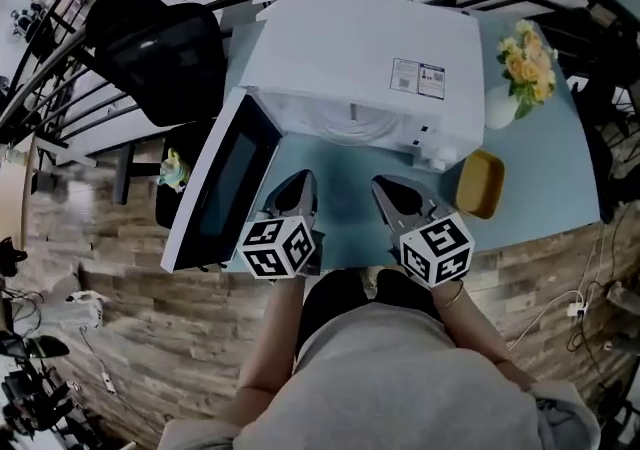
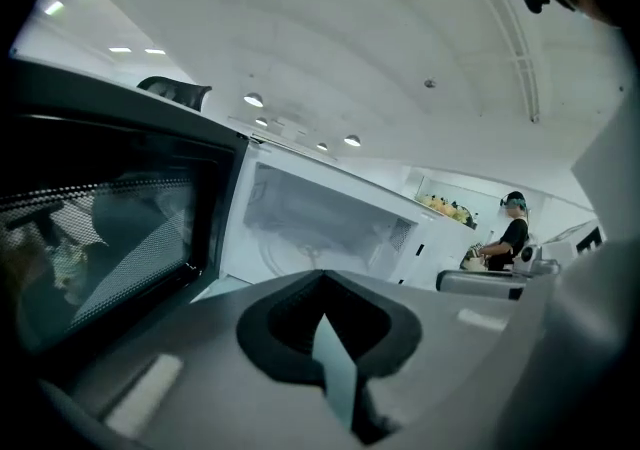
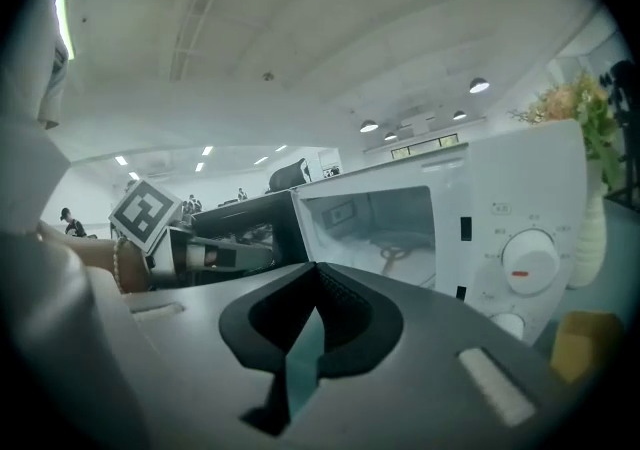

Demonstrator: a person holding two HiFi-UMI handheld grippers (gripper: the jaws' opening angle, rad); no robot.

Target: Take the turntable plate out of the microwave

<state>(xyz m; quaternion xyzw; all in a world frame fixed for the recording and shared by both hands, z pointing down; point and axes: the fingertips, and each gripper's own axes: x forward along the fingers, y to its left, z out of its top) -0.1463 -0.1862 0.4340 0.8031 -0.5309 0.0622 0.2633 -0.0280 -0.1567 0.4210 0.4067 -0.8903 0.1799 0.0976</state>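
A white microwave (image 1: 370,63) stands on the light-blue table (image 1: 545,163) with its door (image 1: 222,183) swung wide open to the left. The clear glass turntable plate (image 1: 355,124) lies flat on the cavity floor; it shows faintly in the left gripper view (image 2: 300,256) and the right gripper view (image 3: 398,256). My left gripper (image 1: 297,185) and right gripper (image 1: 386,188) hover side by side just in front of the opening, outside the cavity. In their own views the left gripper (image 2: 322,316) and right gripper (image 3: 312,316) have jaws pressed together with nothing between them.
A mustard-yellow dish (image 1: 480,183) lies right of the microwave, close to my right gripper. A white vase of yellow flowers (image 1: 525,63) stands at the table's back right. A black office chair (image 1: 160,48) is beyond the open door. The table's front edge runs under both grippers.
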